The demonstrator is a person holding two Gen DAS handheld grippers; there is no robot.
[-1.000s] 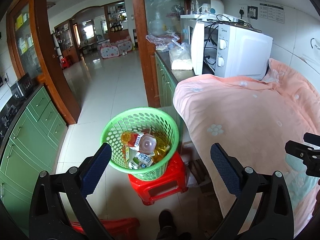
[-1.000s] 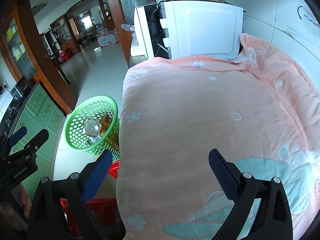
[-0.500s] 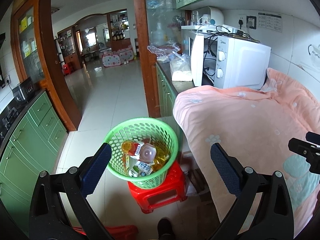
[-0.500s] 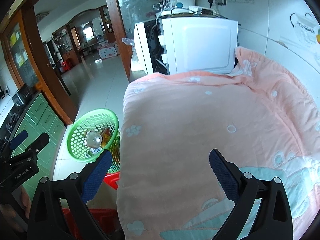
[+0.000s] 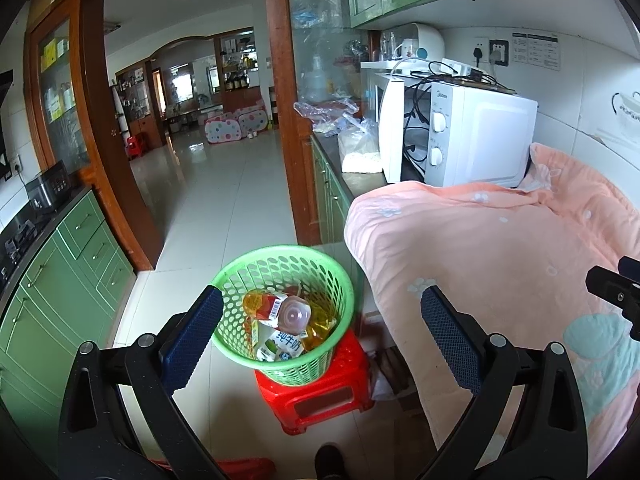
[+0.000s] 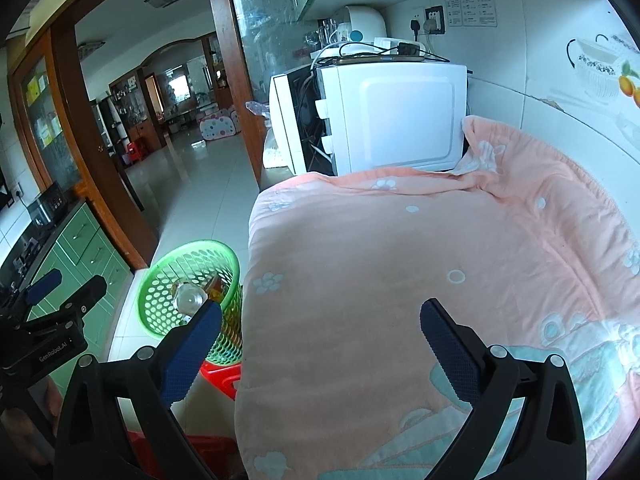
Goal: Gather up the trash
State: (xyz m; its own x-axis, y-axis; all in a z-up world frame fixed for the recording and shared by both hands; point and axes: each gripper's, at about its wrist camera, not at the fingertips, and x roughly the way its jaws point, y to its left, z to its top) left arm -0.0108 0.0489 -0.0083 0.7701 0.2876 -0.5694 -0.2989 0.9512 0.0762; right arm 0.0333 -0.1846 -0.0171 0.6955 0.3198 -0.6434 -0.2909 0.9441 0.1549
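Trash: clear plastic bottle with yellow-and-red label lying tilted, long axis slanting, round pinkish cap end turned up toward the camera; beside it a white-and-green milk carton; both inside green perforated plastic basket on red plastic stool, ahead of and below left gripper; jaws wide apart, holding nothing; right gripper likewise spread and empty above peach flower-print blanket, basket to its left; white microwave oven beyond.

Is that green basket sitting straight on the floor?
No, the basket stands on a red stool.
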